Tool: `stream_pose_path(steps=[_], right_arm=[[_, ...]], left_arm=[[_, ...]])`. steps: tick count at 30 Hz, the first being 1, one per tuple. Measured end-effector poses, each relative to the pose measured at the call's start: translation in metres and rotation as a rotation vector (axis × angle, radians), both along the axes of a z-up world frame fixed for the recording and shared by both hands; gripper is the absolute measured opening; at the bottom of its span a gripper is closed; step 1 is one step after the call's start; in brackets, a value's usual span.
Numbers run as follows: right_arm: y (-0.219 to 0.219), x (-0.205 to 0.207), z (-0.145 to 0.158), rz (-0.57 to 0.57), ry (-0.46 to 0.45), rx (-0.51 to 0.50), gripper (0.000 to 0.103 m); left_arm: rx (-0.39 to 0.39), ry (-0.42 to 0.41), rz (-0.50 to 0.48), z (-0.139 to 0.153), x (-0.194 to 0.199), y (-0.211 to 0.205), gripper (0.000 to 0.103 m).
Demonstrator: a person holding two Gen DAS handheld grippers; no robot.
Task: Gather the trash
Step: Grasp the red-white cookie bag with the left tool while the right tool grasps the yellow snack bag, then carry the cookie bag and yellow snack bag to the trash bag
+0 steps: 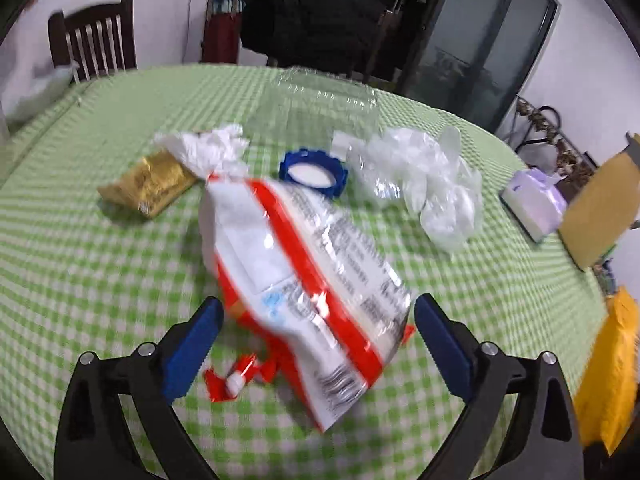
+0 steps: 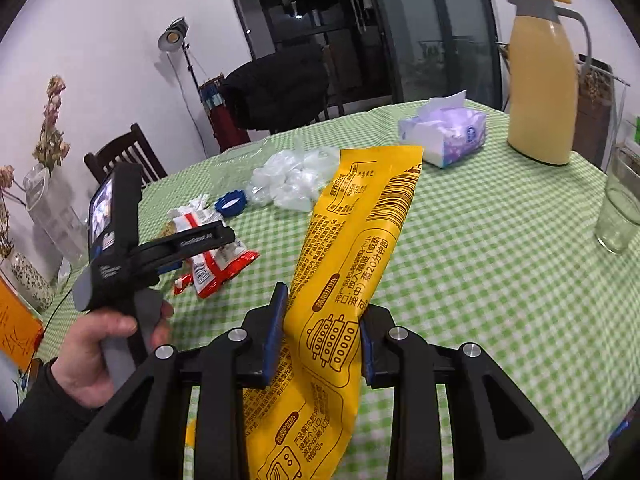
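A red and white snack bag (image 1: 304, 280) lies on the green checked tablecloth (image 1: 100, 260), its near end between the fingers of my open left gripper (image 1: 318, 316). Behind it lie a gold wrapper (image 1: 150, 186), a crumpled white tissue (image 1: 208, 146), a blue bottle cap ring (image 1: 314, 172) and crumpled clear plastic (image 1: 420, 178). My right gripper (image 2: 322, 324) is shut on a long yellow food bag (image 2: 352, 264) and holds it above the table. The left gripper (image 2: 168, 252) shows in the right wrist view, over the red and white bag (image 2: 212, 260).
A clear plastic clamshell box (image 1: 320, 100) sits at the back. A tissue pack (image 2: 444, 132), a yellow thermos jug (image 2: 542, 92) and a drinking glass (image 2: 620, 204) stand on the right side. A vase of dried flowers (image 2: 48, 200) and dark chairs (image 1: 96, 40) border the table.
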State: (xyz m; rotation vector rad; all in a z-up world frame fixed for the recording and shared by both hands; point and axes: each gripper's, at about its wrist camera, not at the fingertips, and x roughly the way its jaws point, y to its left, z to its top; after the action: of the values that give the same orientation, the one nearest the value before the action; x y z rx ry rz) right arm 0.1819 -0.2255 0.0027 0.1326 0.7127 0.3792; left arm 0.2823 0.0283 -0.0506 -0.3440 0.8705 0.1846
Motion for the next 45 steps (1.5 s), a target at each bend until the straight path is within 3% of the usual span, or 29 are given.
stream_pose_path(steps=[1, 2, 5, 10, 16, 19, 24, 29, 36, 39, 45], right_arm=[[-0.004, -0.001, 0.000, -0.004, 0.000, 0.007, 0.031], [-0.008, -0.001, 0.000, -0.007, 0.000, 0.012, 0.031], [-0.024, -0.008, 0.005, -0.027, -0.015, 0.018, 0.031], [-0.064, -0.026, 0.021, -0.094, -0.054, 0.027, 0.031], [-0.117, -0.061, 0.044, -0.183, -0.130, -0.009, 0.031], [-0.149, -0.080, 0.049, -0.248, -0.149, -0.018, 0.031], [-0.215, -0.118, 0.049, -0.395, -0.154, -0.040, 0.031], [-0.281, -0.163, 0.042, -0.563, -0.141, -0.072, 0.031], [-0.397, -0.237, -0.008, -0.886, 0.012, -0.110, 0.031], [-0.429, -0.262, -0.031, -0.918, 0.070, -0.048, 0.031], [-0.455, -0.284, -0.078, -0.940, 0.234, -0.092, 0.031]], left_arm=[[0.007, 0.019, -0.005, -0.001, 0.005, -0.004, 0.092], [0.014, 0.039, -0.003, -0.002, 0.009, -0.008, 0.077], [-0.027, 0.037, -0.024, 0.000, 0.009, -0.015, 0.046], [-0.043, 0.012, -0.073, 0.009, -0.018, -0.025, 0.035], [-0.135, -0.101, -0.123, 0.044, -0.077, -0.024, 0.033], [-0.138, -0.164, -0.166, 0.067, -0.099, -0.035, 0.033], [-0.147, -0.239, -0.286, 0.095, -0.126, -0.076, 0.033], [-0.168, -0.250, -0.461, 0.102, -0.144, -0.142, 0.033], [-0.239, -0.173, -0.683, 0.086, -0.174, -0.235, 0.033], [-0.230, -0.162, -0.778, 0.084, -0.190, -0.279, 0.033], [-0.199, -0.121, -0.925, 0.072, -0.215, -0.349, 0.033]])
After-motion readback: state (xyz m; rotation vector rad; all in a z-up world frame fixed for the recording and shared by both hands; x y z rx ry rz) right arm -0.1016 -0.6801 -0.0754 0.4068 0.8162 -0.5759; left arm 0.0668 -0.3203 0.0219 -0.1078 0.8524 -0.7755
